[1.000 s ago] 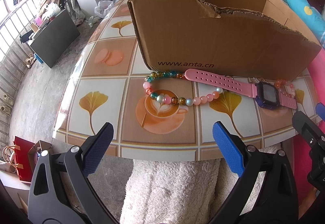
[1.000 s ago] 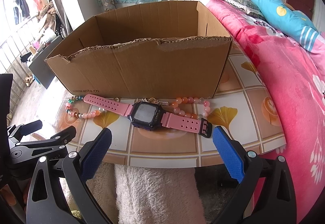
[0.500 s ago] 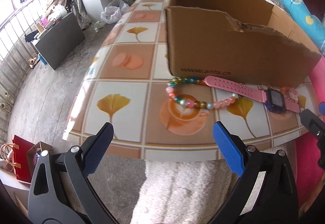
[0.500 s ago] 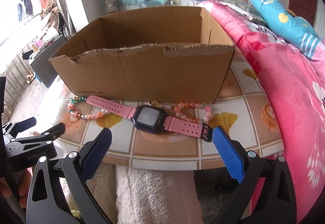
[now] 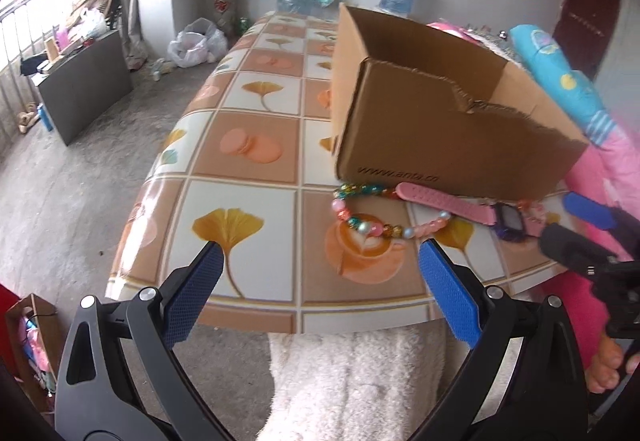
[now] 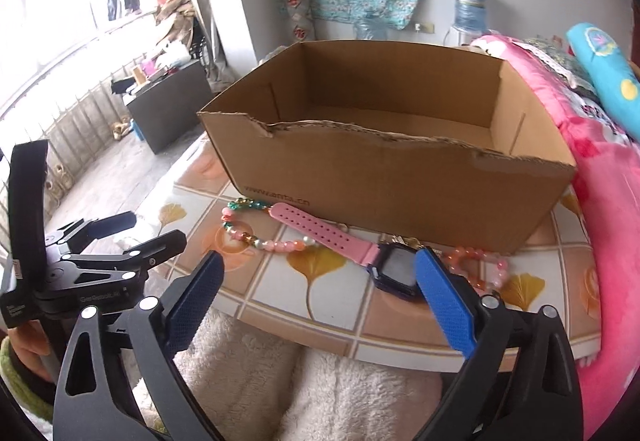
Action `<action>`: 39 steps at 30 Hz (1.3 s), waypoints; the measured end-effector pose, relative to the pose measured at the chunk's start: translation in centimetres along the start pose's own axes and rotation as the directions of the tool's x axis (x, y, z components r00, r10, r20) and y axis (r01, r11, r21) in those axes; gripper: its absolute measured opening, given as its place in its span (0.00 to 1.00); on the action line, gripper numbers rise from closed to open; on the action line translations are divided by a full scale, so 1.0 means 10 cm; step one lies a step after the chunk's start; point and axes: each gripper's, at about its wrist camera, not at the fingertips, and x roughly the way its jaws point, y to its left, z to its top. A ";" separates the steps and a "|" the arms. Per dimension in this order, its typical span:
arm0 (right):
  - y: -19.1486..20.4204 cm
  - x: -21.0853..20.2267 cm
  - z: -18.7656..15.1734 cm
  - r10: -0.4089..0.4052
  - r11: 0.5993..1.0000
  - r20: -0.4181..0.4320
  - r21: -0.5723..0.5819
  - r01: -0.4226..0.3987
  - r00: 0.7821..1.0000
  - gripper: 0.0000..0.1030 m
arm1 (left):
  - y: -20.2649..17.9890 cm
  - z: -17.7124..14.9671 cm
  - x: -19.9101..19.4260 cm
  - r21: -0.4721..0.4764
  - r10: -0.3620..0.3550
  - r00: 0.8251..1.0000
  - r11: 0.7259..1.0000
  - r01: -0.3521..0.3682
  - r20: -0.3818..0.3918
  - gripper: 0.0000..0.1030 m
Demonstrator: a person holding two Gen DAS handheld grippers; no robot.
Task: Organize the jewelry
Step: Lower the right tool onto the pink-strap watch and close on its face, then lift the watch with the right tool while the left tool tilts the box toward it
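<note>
Since the frames before, your left gripper has drawn back and swung to the left, so the cardboard box now sits more to the right in its view, and your right gripper has come closer to the table edge. Both grippers have their blue pads spread wide and hold nothing. In the right wrist view, the right pad stands in front of the pink watch and covers part of its strap. The watch lies flat on the tiled table, just in front of the box wall. Its long strap crosses over the multicolour bead bracelet, which lies at the left corner of the box. A second bracelet of pink beads lies to the right of the watch. The box is open on top and its inside looks empty.
</note>
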 end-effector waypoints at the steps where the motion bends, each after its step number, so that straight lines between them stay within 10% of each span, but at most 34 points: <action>1: 0.00 0.00 0.01 -0.004 1.000 -0.002 -0.007 0.004 1.000 0.86 | -0.02 0.03 0.01 0.005 -0.007 1.000 1.000 0.007 -0.007 0.92; 24: -0.32 0.61 0.02 -0.092 0.947 -0.252 -0.320 0.006 0.963 0.68 | -0.83 0.07 0.27 0.279 -0.093 0.995 0.957 0.080 0.034 0.91; 31: -0.37 0.73 0.02 -0.093 0.940 -0.319 -0.340 -0.022 0.943 0.59 | -1.06 0.01 0.33 0.412 -0.110 0.994 0.906 0.093 0.018 0.62; 39: -0.56 0.67 0.09 0.011 0.960 -0.366 -0.255 -0.112 0.930 0.49 | -1.31 -0.06 0.36 0.529 -0.089 0.995 0.847 0.052 0.045 0.57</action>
